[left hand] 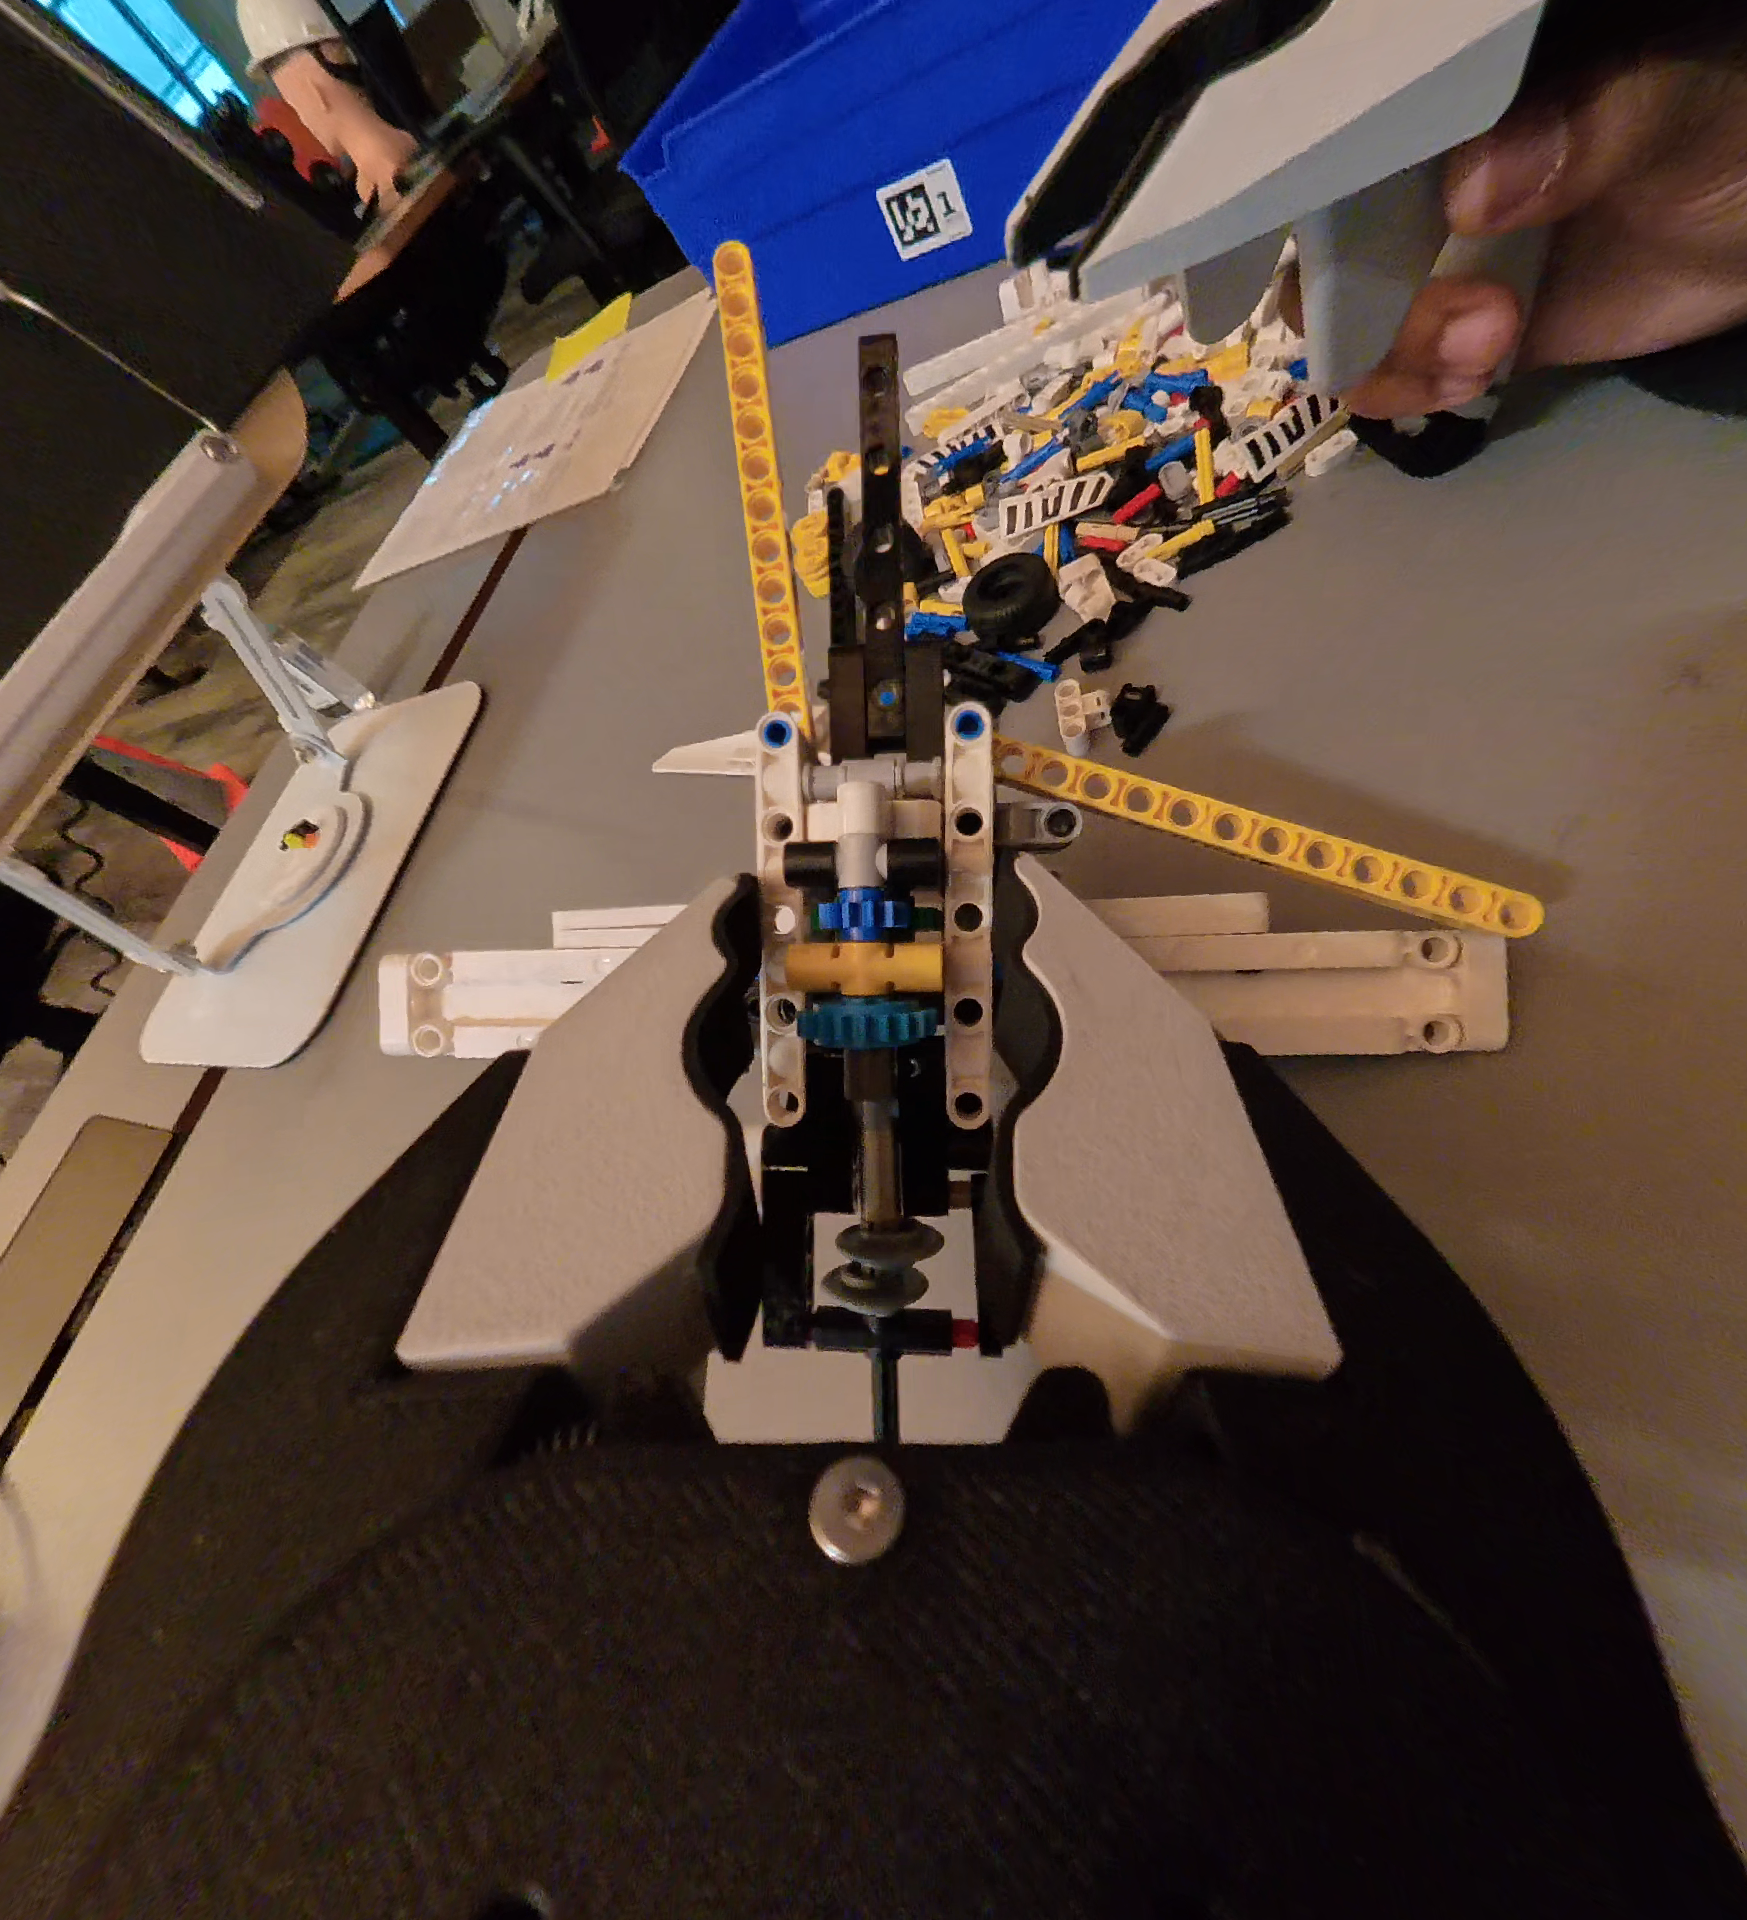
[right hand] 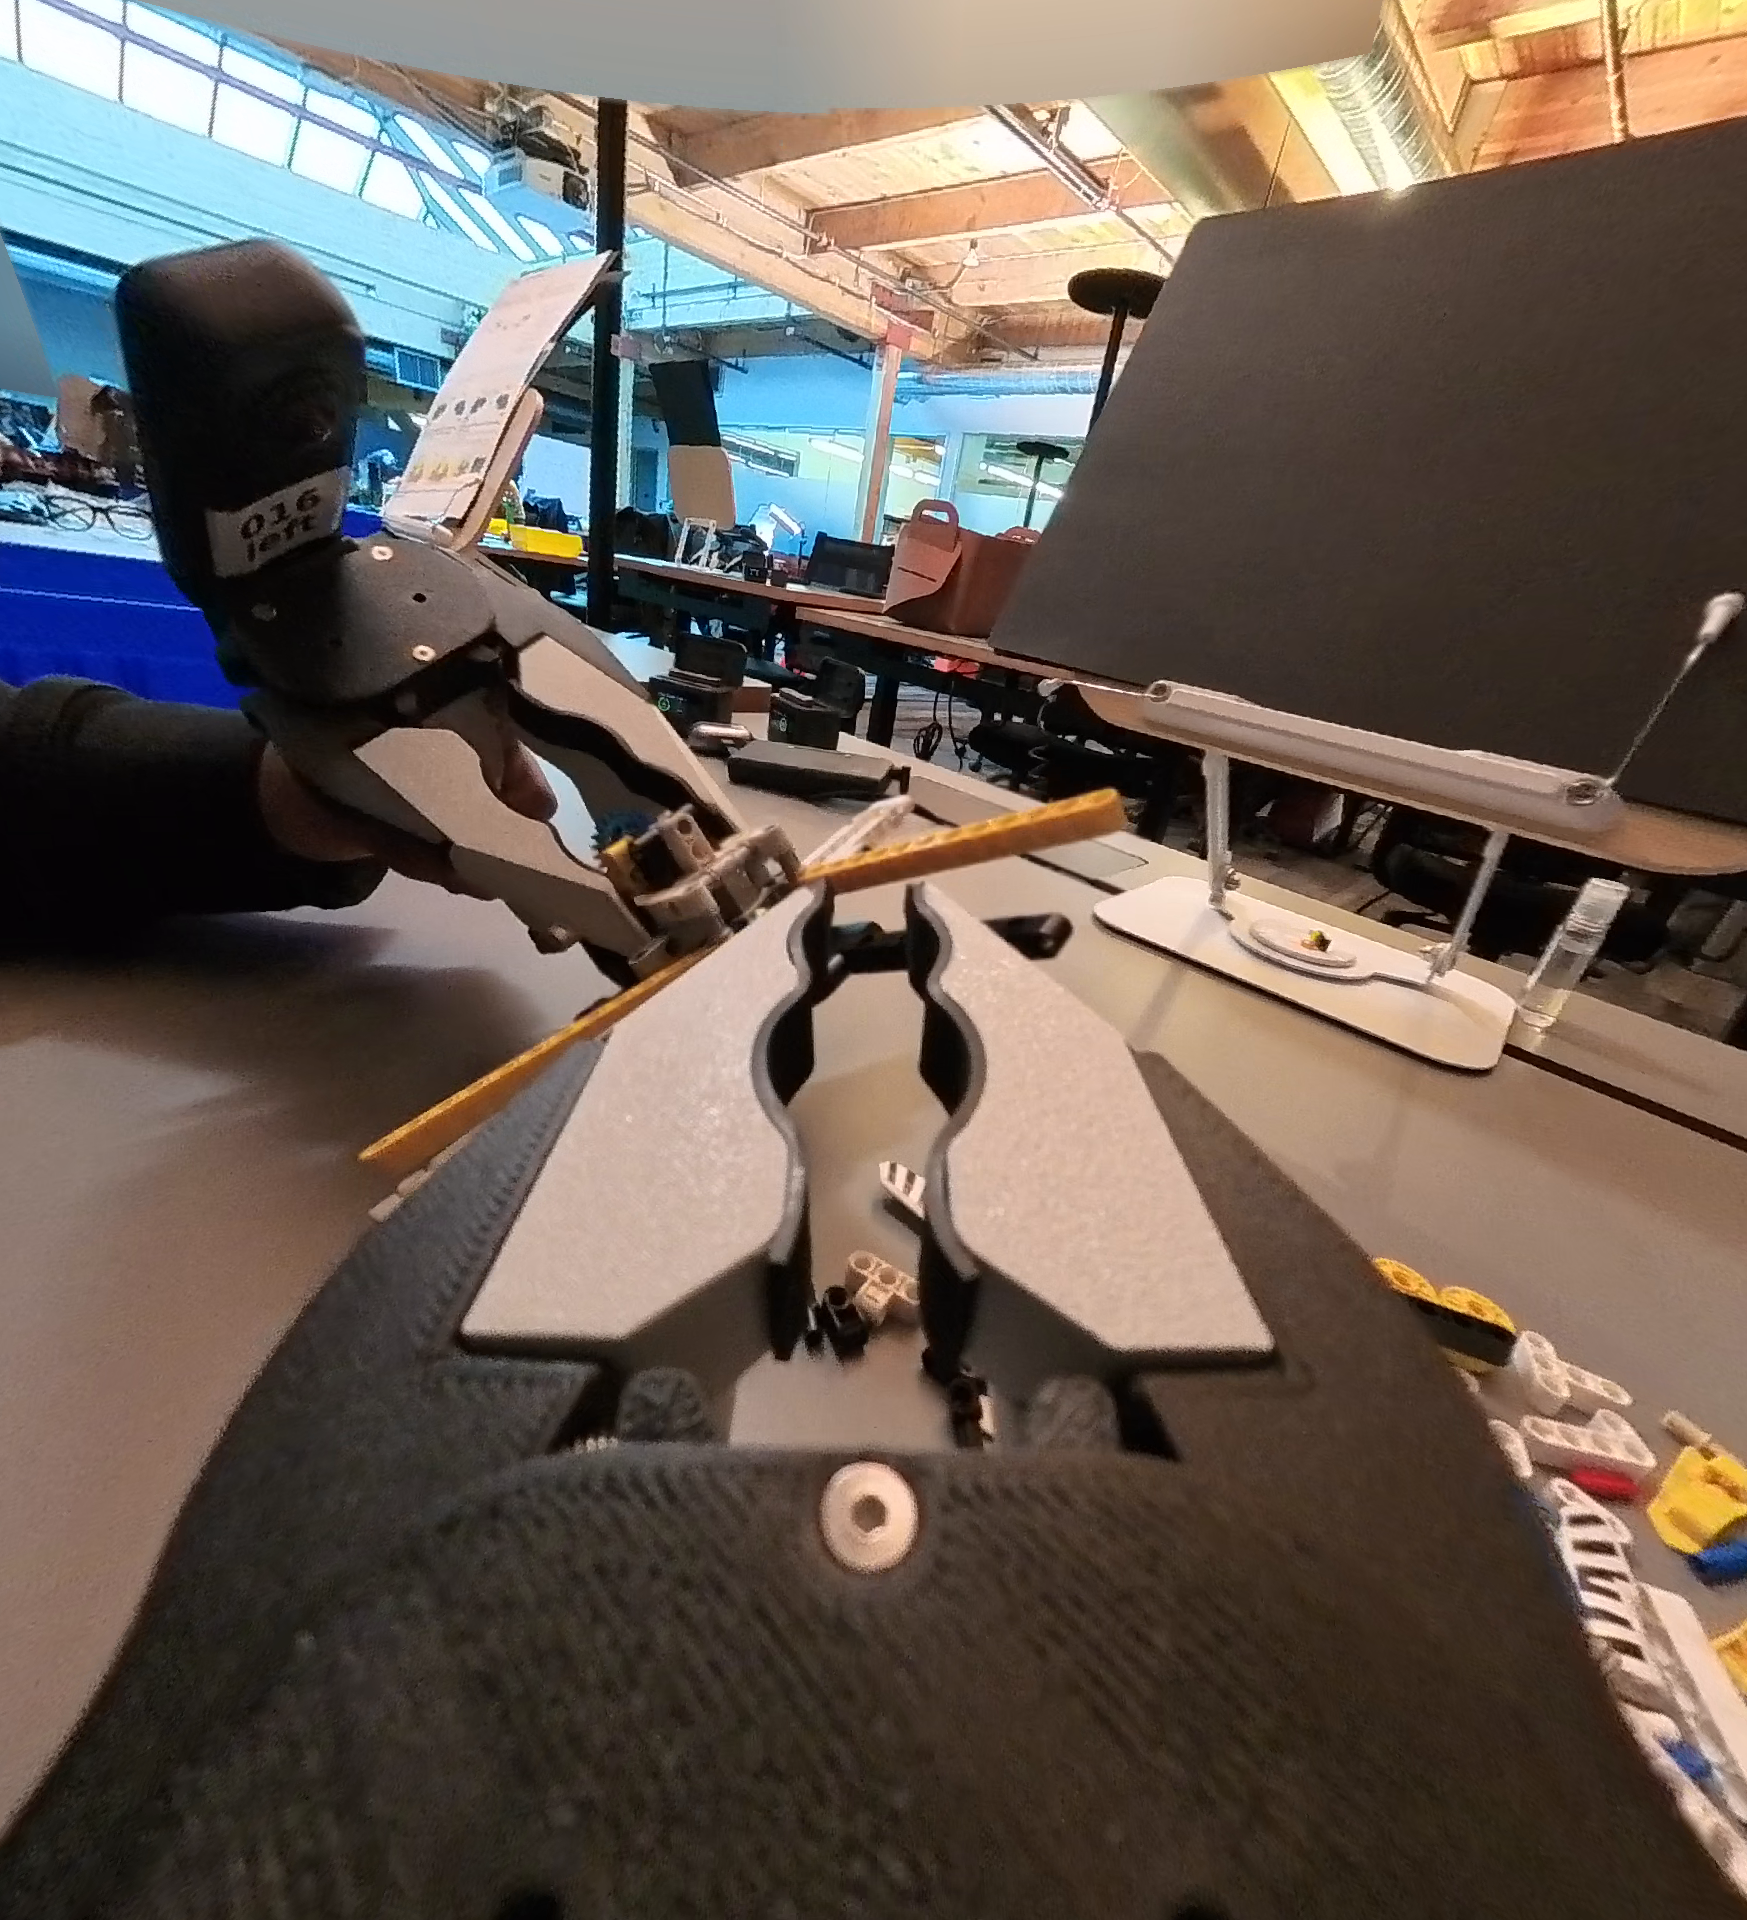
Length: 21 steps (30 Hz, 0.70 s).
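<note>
My left gripper [left hand: 879, 888] is shut on a brick assembly [left hand: 874, 966]. The assembly is a white beam frame with blue gears, a yellow connector and a black axle, and both pads press on its white side beams. Two long yellow beams [left hand: 1264, 836] and a black beam [left hand: 879, 468] stick out of it. It is tilted over the grey table [left hand: 1471, 727]. In the right wrist view the left gripper [right hand: 687, 883] and the assembly [right hand: 682, 862] show at the left. My right gripper [right hand: 864, 914] is shut on a small black piece [right hand: 864, 943] at its tips, close to the assembly. It also shows at the top right of the left wrist view [left hand: 1045, 244].
A pile of loose bricks [left hand: 1108, 488] lies behind the assembly, in front of a blue bin [left hand: 848, 156]. A paper sheet [left hand: 547, 436] and a white stand base [left hand: 308, 883] holding a black board are at the left. More loose pieces [right hand: 1627, 1475] and a clear vial [right hand: 1575, 951] show at the right. My hands' fingertips stand some 11 cm from each other.
</note>
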Motion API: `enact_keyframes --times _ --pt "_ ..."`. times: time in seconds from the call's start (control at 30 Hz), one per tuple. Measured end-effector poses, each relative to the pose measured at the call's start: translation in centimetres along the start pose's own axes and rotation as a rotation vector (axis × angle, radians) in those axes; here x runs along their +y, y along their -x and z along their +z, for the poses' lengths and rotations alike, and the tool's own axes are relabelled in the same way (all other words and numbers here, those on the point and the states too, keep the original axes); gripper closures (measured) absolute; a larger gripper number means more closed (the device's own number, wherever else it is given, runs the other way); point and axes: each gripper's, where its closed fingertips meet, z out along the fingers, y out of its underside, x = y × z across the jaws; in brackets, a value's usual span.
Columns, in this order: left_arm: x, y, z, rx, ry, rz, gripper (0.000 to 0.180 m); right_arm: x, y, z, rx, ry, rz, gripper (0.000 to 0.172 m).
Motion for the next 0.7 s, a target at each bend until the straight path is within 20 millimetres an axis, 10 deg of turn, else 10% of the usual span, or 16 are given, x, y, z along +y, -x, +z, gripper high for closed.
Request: enact_keyframes --times 0.7 --pt "0.6 -1.3 0.7 0.083 0.033 -0.137 0.133 0.4 0.5 0.3 -0.009 0.027 -0.045 0.159"
